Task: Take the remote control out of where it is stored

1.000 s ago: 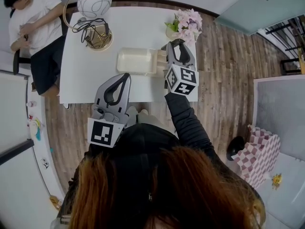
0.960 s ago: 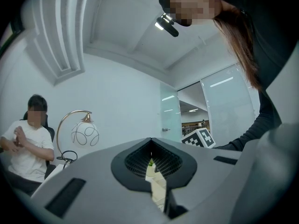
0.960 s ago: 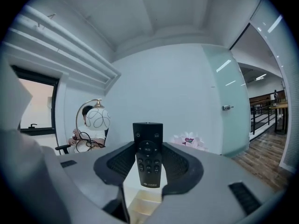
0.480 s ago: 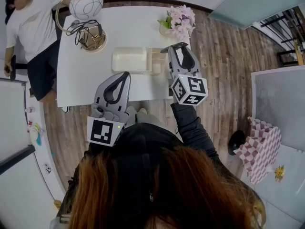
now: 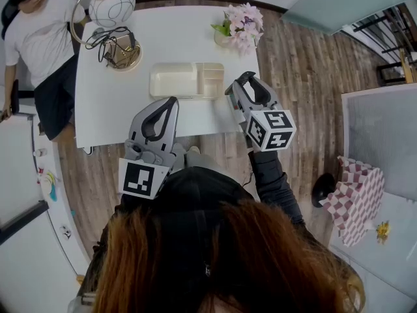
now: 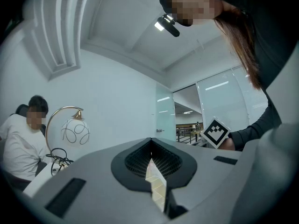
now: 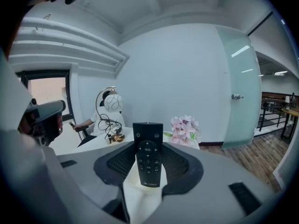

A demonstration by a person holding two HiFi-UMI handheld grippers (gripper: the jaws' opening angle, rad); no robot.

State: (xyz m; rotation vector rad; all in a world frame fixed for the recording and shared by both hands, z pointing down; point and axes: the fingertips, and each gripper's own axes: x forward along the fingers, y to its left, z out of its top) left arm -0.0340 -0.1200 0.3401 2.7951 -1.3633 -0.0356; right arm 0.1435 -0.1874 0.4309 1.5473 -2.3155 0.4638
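My right gripper (image 5: 246,85) hangs over the front right corner of the white table (image 5: 117,109), shut on a black remote control (image 7: 148,141). In the right gripper view the remote stands upright between the pads, buttons facing the camera. In the head view it is hidden by the gripper. The cream storage box (image 5: 176,80) with open compartments at its right end lies on the table, just left of and beyond that gripper. My left gripper (image 5: 169,104) hovers at the table's front edge, shut and empty; its jaws (image 6: 150,146) meet at the tips.
A globe lamp (image 5: 111,5) with tangled cables (image 5: 116,39) stands at the table's far left. A pink flower pot (image 5: 241,26) sits at the far right. A person in a white shirt (image 5: 36,34) sits left of the table. A checkered cube (image 5: 355,201) lies on the floor, right.
My right gripper has drawn back from the box's compartments toward me and to the right, with the remote in its jaws. The left gripper has stayed in place.
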